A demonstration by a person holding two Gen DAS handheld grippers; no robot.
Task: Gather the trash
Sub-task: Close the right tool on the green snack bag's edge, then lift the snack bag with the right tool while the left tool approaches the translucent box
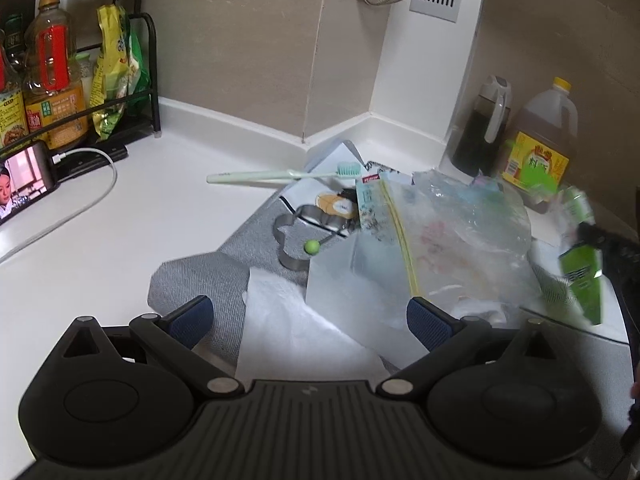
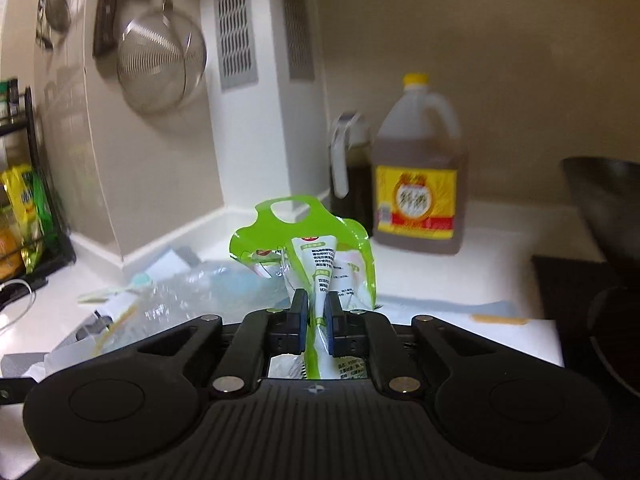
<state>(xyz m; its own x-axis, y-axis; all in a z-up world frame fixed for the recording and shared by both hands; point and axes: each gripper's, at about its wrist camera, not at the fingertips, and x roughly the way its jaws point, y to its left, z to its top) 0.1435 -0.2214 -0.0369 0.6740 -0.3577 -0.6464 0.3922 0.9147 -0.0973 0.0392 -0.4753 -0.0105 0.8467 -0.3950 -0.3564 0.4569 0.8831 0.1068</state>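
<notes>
My right gripper (image 2: 316, 312) is shut on a crumpled green and white wrapper (image 2: 320, 248), which stands up between its blue pads. In the left wrist view that green wrapper (image 1: 582, 276) shows blurred at the right edge, pinched by the right gripper's dark fingers (image 1: 600, 236). My left gripper (image 1: 310, 320) hangs open over a heap of trash on the white counter (image 1: 120, 240): a clear zip bag (image 1: 452, 240), white paper (image 1: 288, 332), a grey cloth (image 1: 248, 240) and a mint toothbrush (image 1: 280, 175). Nothing sits between the left pads.
A metal cookie cutter (image 1: 292, 236) and a small green ball (image 1: 312, 247) lie on the cloth. A phone (image 1: 24, 184) on a cable and a rack of bottles (image 1: 52, 80) stand at the left. An oil jug (image 2: 418, 172) and dark cruet (image 2: 350, 168) occupy the corner. A black wok (image 2: 608, 208) sits right.
</notes>
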